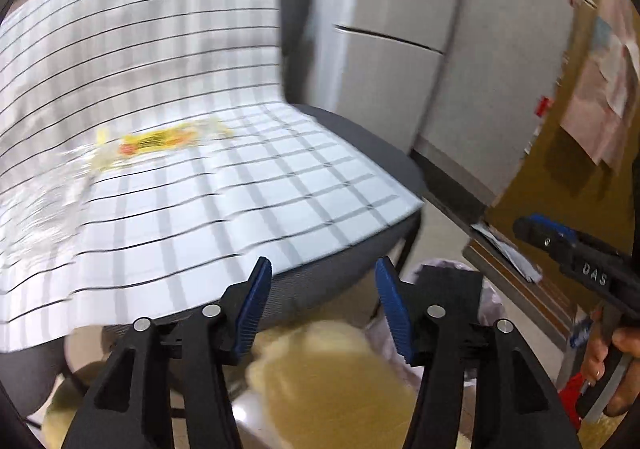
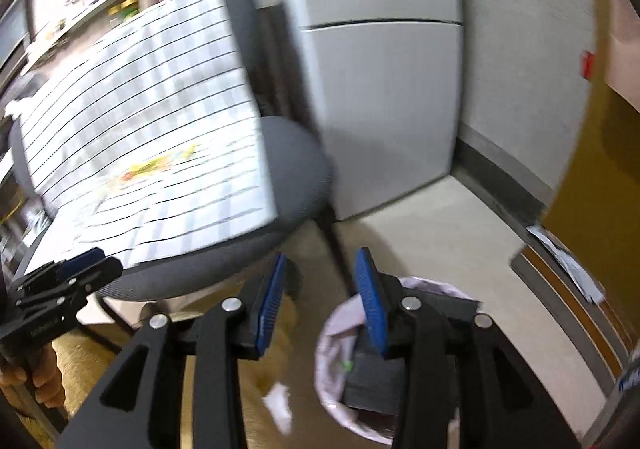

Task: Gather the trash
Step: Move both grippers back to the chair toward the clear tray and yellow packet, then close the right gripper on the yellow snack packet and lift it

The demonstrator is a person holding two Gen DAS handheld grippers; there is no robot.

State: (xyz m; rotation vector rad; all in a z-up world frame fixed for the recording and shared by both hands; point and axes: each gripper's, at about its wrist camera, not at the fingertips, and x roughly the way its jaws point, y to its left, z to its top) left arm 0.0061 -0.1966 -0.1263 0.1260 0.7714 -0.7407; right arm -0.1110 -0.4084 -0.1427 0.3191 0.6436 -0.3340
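We hold both hand-held grippers low in front of a grey office chair [image 1: 360, 153] draped with a white checked cloth [image 1: 180, 177]. The left hand-held gripper [image 1: 322, 305] has its blue pads apart with nothing between them, and the right hand-held gripper [image 2: 320, 301] is likewise parted and empty.

The trash we see first is a yellow and red wrapper [image 1: 160, 139] lying on the cloth over the seat, toward its back left part, with a crumpled piece of clear plastic film [image 1: 44, 189] just beside it at the seat's left edge. Both look very light, thin and slippery, and will likely crumple. We judge the best hold to be a pinch on a raised end or fold of the wrapper, low enough to catch it without dragging the cloth.

On the floor by the chair's front right corner stands a waste bin [image 2: 332, 333] lined with a pale plastic bag. Inside it sits a dark box-like object [image 2: 372, 381], and a small green speck shows beside it. A white paper scrap [image 2: 280, 405] lies on the floor just left of the bin, outside it.
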